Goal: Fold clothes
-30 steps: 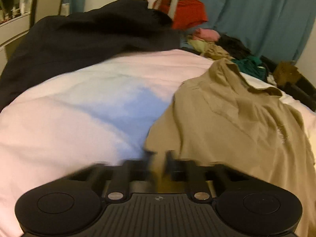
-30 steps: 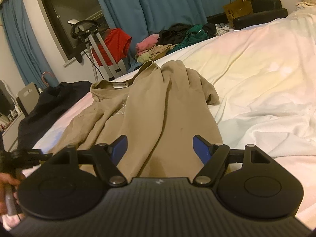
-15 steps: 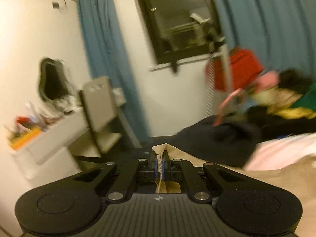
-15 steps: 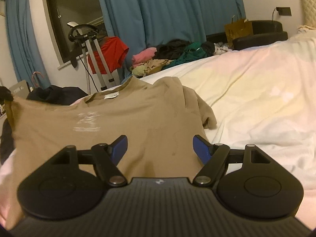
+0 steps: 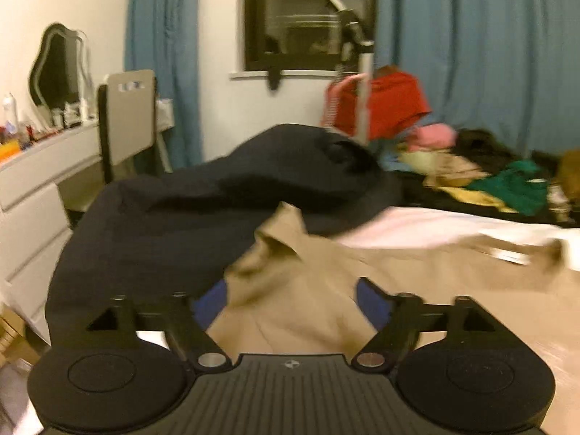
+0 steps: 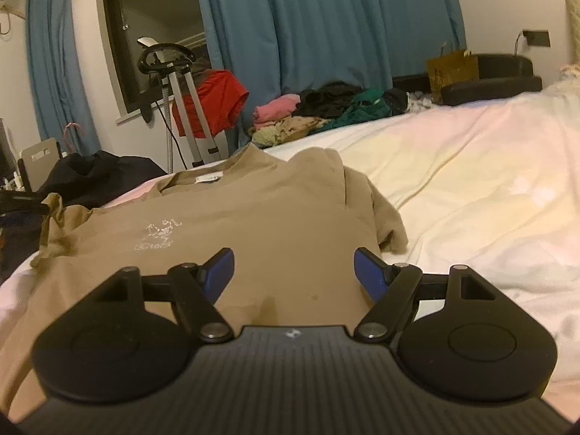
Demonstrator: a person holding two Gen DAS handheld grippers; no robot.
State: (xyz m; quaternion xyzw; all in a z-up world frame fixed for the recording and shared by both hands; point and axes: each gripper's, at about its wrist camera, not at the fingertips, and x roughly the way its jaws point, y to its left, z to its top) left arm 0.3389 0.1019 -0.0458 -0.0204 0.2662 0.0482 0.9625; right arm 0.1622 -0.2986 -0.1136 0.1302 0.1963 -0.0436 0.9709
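Observation:
A tan T-shirt (image 6: 253, 224) with a small white chest print lies spread, front up, on the white bed (image 6: 471, 188), collar toward the far side. Its right sleeve is bunched up; its left sleeve (image 5: 279, 246) rises in a crumpled peak. My left gripper (image 5: 291, 299) stands open just behind that left sleeve, blue pads apart, with cloth lying between them. My right gripper (image 6: 293, 272) hangs open over the shirt's lower hem, holding nothing.
A dark blanket (image 5: 217, 199) is heaped at the bed's far left edge. Beyond the bed lie a pile of clothes (image 6: 326, 112), a red garment (image 6: 214, 101) on a metal stand, blue curtains and a black bench (image 6: 489, 83). A white dresser (image 5: 32, 181) stands at left.
My left gripper pulled the shirt's left sleeve outward, spreading the shirt flat, then opened and let the sleeve drop. The right gripper stayed open over the hem.

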